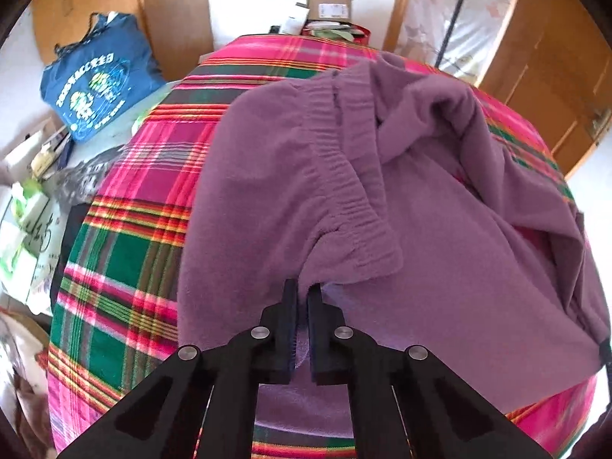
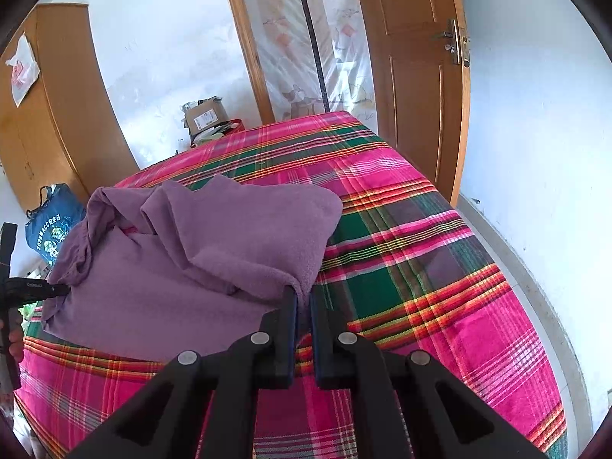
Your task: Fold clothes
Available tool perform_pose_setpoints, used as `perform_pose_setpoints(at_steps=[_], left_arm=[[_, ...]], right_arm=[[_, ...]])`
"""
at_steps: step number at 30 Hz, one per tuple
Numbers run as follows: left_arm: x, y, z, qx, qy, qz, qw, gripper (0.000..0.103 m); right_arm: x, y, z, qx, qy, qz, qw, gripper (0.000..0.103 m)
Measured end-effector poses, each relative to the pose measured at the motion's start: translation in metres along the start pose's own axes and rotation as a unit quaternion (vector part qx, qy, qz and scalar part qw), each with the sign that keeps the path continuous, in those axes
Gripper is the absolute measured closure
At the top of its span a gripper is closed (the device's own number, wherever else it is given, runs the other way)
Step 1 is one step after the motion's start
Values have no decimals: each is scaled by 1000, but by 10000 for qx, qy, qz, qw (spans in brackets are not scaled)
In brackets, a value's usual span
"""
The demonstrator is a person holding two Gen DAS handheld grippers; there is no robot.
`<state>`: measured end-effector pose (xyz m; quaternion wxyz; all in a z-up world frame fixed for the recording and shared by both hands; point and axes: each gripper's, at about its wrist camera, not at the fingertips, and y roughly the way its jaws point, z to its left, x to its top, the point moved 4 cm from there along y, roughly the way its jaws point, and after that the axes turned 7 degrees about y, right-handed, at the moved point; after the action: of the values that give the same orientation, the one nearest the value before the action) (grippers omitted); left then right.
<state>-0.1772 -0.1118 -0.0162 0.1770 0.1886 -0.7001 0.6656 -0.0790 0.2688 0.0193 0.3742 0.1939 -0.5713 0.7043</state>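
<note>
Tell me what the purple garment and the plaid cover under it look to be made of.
Purple garment: soft fleece or brushed knit, judging by its fuzzy matte nap and gathered elastic band. Plaid cover: thin woven cloth, probably cotton, with flat stripes showing in the weave.

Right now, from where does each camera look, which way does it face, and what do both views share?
Left wrist: sits on the left hand-held gripper, looking forward along its fingers, shut on the purple garment at its elastic waistband.
Right wrist: sits on the right hand-held gripper, shut on the garment's other edge; the left hand-held gripper and the person's hand show at the left.
Shared: the garment, plaid bedspread, blue bag, cardboard box.
</note>
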Motion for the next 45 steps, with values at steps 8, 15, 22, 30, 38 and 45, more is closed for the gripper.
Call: perform_pose_setpoints(at_steps=[8, 15, 22, 30, 38, 45], left_arm=[[2, -49, 32, -220, -614, -525, 9965, 99], [5, -93, 45, -435, -1037, -997, 9886, 99], [-23, -104, 54, -716, -1451, -864, 9830, 99], [-73, -107, 60, -1125, -1908, -687, 9727, 99], [-116, -108, 52, -1320, -1952, -453, 9708, 99], [-132, -98, 50, -1086, -1824, -271, 9768, 97]], right_arm=[[10, -13, -5, -40, 53, -242, 9997, 97], [24, -31, -22, -249, 192, -540, 9980, 97], [34, -51, -39, -452, 316, -789, 9954, 97], [35, -67, -63, -752, 481, -934, 9916, 97], [40, -66, -87, -1149, 650, -829, 9878, 97], [17, -27, -90, -1252, 598, -123, 9903, 95]])
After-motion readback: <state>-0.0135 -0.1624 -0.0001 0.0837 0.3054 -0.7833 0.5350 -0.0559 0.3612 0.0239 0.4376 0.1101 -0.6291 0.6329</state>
